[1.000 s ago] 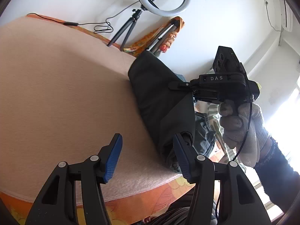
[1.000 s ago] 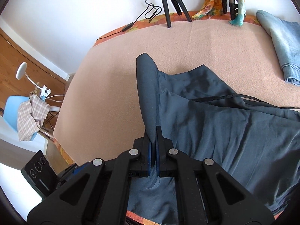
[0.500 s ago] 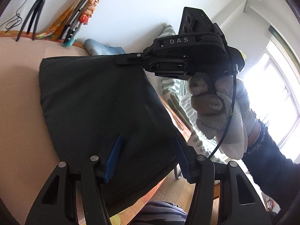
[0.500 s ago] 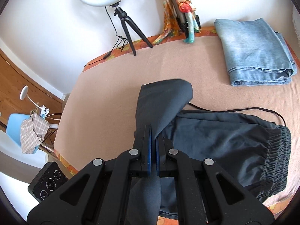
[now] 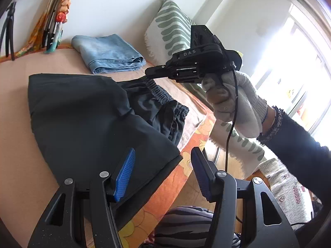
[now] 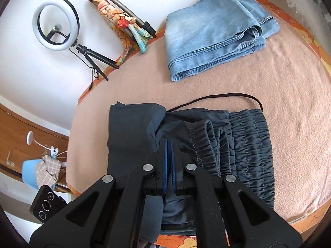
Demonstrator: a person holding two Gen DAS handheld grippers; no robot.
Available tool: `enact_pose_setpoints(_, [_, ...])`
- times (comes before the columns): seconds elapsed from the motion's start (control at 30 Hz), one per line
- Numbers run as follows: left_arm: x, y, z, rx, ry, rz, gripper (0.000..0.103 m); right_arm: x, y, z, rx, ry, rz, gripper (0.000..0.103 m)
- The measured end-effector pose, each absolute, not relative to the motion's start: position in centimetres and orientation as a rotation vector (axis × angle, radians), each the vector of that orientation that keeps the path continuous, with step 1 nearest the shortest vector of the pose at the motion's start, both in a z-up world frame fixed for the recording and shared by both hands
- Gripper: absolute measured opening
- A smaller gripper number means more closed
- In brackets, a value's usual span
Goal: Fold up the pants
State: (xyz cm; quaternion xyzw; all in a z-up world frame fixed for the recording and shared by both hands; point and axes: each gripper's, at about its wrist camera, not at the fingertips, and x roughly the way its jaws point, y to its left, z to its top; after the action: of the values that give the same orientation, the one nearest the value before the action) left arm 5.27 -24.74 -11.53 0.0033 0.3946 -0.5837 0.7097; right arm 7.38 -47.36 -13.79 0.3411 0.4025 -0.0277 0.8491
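Note:
Dark navy pants [image 6: 244,142] lie on the pink blanket, elastic waistband to the right, a black drawstring [image 6: 225,97] trailing behind. The leg part [image 5: 82,124] is folded over towards the waistband. My right gripper [image 6: 169,144] is shut on the pants leg fabric and holds it just above the waistband; it also shows in the left wrist view [image 5: 151,72]. My left gripper [image 5: 163,161] is open and empty, straddling the folded pants' near corner at the bed's front edge.
Folded light-blue jeans [image 6: 213,31] lie at the back of the bed [image 6: 289,78]. A ring light on a tripod [image 6: 55,23] and a wrapped folded tripod [image 6: 122,20] stand against the wall. A leaf-pattern cushion [image 5: 171,26] is at the right end.
My right gripper has carried the pants leg across towards the waistband, folding the pants over. My left gripper has swung right along the bed's edge, staying open.

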Motion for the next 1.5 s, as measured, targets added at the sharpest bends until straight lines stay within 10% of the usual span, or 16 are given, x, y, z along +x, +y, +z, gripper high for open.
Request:
enact_pose_setpoints(0.2, [8.0, -24.3, -10.9, 0.020, 0.878, -1.232, 0.056, 7.4, -44.8, -14.8, 0.697, 0.864, 0.044, 0.040])
enact_pose_setpoints(0.57, [18.2, -33.7, -7.7, 0.106, 0.962, -1.165, 0.057, 3.5, -39.5, -19.6, 0.706, 0.998, 0.108, 0.042])
enact_pose_setpoints(1.13, [20.7, -43.4, -16.6, 0.417, 1.213, -0.905, 0.057, 2.3, -36.8, -20.9, 0.721, 0.969, 0.146, 0.044])
enact_pose_setpoints(1.23, [20.8, -42.7, -16.5, 0.396, 1.162, -0.916, 0.035, 2.9, -36.3, -21.1, 0.716, 0.977, 0.131, 0.038])
enact_pose_setpoints(1.3, [20.9, -41.9, -16.1, 0.365, 1.126, -0.947, 0.017, 3.0, -35.7, -21.1, 0.694, 0.993, 0.114, 0.016])
enact_pose_setpoints(1.5, [21.4, -39.5, -13.9, 0.206, 1.031, -0.967, 0.007, 2.3, -34.1, -20.4, 0.637, 0.971, 0.091, 0.007])
